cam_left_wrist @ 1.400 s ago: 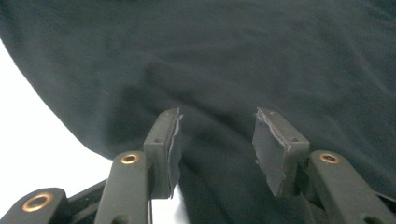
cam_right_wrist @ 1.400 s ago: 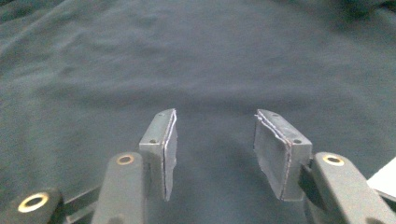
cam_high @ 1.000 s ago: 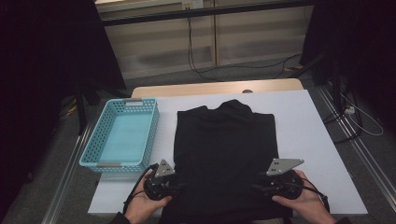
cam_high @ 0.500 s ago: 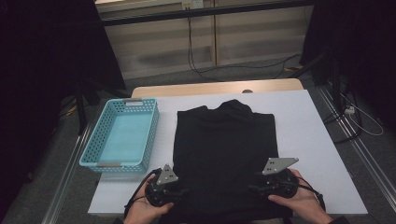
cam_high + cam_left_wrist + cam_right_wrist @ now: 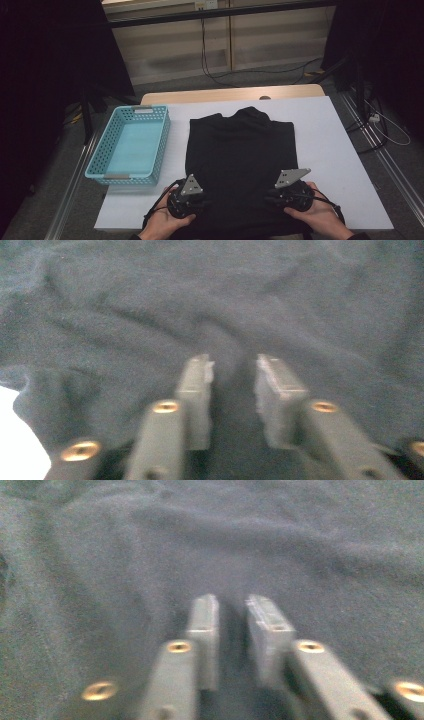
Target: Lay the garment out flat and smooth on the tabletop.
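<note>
While both forearms are coming in from the bottom of the high view, the person is holding the left gripper (image 5: 197, 197) and the right gripper (image 5: 274, 196) low over the near edge of the shirt (image 5: 239, 160), each hand cupping its tool from beneath with the jaws pointing inward across the cloth. That black shirt is lying flat in the middle of the table (image 5: 330, 135), collar toward the far side, its hem nearest the person. On the left side, the jaws have just been closing; in the left gripper view the left gripper (image 5: 234, 371) is showing a narrow gap with a raised ridge of dark cloth (image 5: 150, 305) sitting between the pads, so the fingers (image 5: 200, 385) are pinching the fabric. On the right, the jaws have likewise just been closing, and in the right gripper view the right gripper (image 5: 232, 609) is squeezing a thin fold of the same cloth (image 5: 280, 535), the pads standing almost together. Both hands are lying level with one another, well apart, one near each lower corner of the garment. A blue basket (image 5: 131, 142) is sitting just beside the shirt on the left.
</note>
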Action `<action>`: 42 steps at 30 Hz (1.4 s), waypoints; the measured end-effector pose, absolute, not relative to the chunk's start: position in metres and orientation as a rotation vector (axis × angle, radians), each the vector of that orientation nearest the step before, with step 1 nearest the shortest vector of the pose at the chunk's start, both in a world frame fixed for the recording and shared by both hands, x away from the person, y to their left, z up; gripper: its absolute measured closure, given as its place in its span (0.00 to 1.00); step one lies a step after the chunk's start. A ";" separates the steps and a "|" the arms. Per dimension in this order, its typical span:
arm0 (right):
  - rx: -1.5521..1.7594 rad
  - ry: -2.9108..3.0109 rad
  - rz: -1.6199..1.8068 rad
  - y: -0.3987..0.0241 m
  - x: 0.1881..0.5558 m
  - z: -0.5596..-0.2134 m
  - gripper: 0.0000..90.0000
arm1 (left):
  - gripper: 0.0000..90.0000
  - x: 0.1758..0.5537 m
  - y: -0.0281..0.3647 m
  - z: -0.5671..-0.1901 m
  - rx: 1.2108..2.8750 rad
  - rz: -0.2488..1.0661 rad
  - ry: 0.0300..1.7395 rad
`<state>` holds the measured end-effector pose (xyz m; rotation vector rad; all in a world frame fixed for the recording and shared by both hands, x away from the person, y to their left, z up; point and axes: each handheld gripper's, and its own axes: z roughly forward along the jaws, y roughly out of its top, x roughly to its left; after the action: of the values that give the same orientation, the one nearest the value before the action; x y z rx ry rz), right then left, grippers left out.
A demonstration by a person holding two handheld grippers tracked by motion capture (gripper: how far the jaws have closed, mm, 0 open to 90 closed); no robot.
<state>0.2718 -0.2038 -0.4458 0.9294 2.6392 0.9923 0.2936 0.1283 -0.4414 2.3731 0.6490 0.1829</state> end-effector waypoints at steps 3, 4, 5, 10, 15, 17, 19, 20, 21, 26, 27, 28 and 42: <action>0.931 2.652 1.000 -0.204 0.271 -0.446 0.99 | 0.98 0.294 0.132 -0.441 2.371 0.188 0.653; 0.923 2.653 0.997 -0.204 0.271 -0.445 0.99 | 0.99 0.293 0.133 -0.442 2.364 0.185 0.647; 0.916 2.654 0.990 -0.204 0.270 -0.445 1.00 | 0.99 0.292 0.134 -0.441 2.369 0.187 0.642; 0.880 2.649 0.970 -0.205 0.263 -0.444 1.00 | 0.99 0.284 0.140 -0.440 2.371 0.149 0.632; 0.867 2.664 0.975 -0.210 0.254 -0.443 1.00 | 0.99 0.275 0.148 -0.439 2.370 0.113 0.630; 0.860 2.671 0.976 -0.211 0.250 -0.443 1.00 | 0.99 0.272 0.150 -0.438 2.373 0.112 0.631; 0.850 2.680 0.975 -0.211 0.245 -0.442 1.00 | 0.99 0.269 0.150 -0.438 2.378 0.107 0.623; 0.842 2.684 0.978 -0.211 0.243 -0.442 1.00 | 0.99 0.267 0.150 -0.438 2.375 0.101 0.619; 0.836 2.690 0.977 -0.211 0.240 -0.442 1.00 | 0.99 0.265 0.151 -0.438 2.372 0.087 0.616; 0.804 2.708 0.982 -0.210 0.228 -0.440 1.00 | 0.99 0.253 0.154 -0.437 2.382 0.054 0.594; 0.794 2.716 0.985 -0.209 0.225 -0.440 1.00 | 0.99 0.251 0.155 -0.437 2.378 0.049 0.592; 0.783 2.721 0.987 -0.209 0.223 -0.440 1.00 | 0.99 0.248 0.156 -0.436 2.386 0.039 0.583; 0.758 2.724 1.089 -0.211 0.208 -0.436 0.78 | 0.76 0.233 0.165 -0.433 2.307 -0.003 0.630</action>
<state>0.2082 -0.2105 -0.4363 0.7580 2.7237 1.0892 0.2333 0.1647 -0.4335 2.3068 0.6298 -0.0034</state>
